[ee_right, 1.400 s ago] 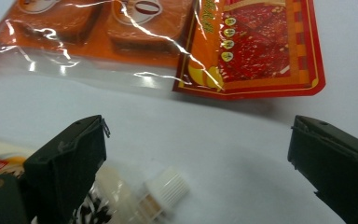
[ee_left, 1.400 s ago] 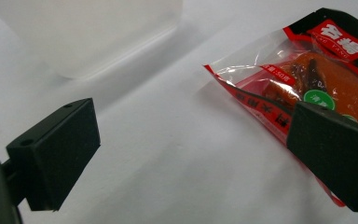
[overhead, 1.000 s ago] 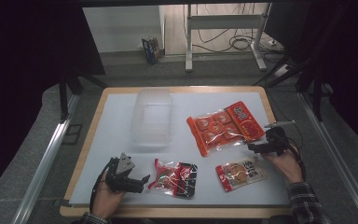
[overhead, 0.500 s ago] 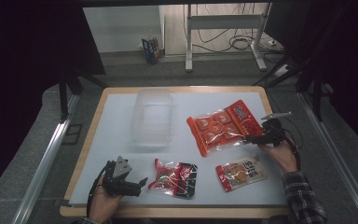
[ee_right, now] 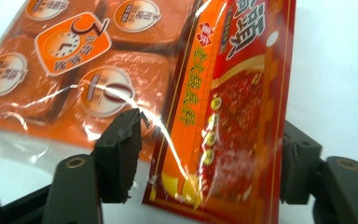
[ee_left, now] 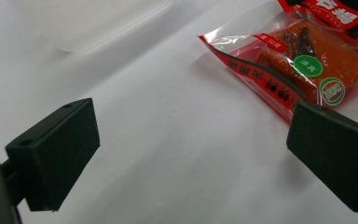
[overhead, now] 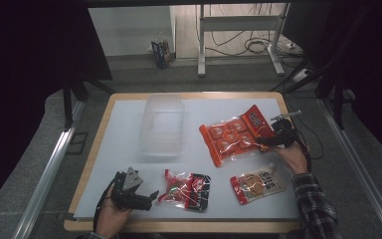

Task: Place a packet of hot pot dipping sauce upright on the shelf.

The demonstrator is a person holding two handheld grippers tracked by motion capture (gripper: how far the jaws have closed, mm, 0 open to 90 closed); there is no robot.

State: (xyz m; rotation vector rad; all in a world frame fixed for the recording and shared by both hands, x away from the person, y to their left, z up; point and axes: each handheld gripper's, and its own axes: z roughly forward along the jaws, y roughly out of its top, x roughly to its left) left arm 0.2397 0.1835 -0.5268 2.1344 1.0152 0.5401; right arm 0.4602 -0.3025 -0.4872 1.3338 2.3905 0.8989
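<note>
A lab: framed test table [overhead: 129,107], dark curtains [overhead: 35,59], floor cables [overhead: 258,46].

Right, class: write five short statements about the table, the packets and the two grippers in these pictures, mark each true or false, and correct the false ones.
1. The right gripper has its jaws either side of the big orange packet. True; the jaws have just been closing on its edge.
2. The clear plastic tub holds a packet. False: it is empty.
3. The left gripper grips the red and black packet. False: its jaws are wide open, the packet lies just beyond.
4. A small packet lies near the right hand. True.
5. Four packets lie on the table. False: three.
</note>
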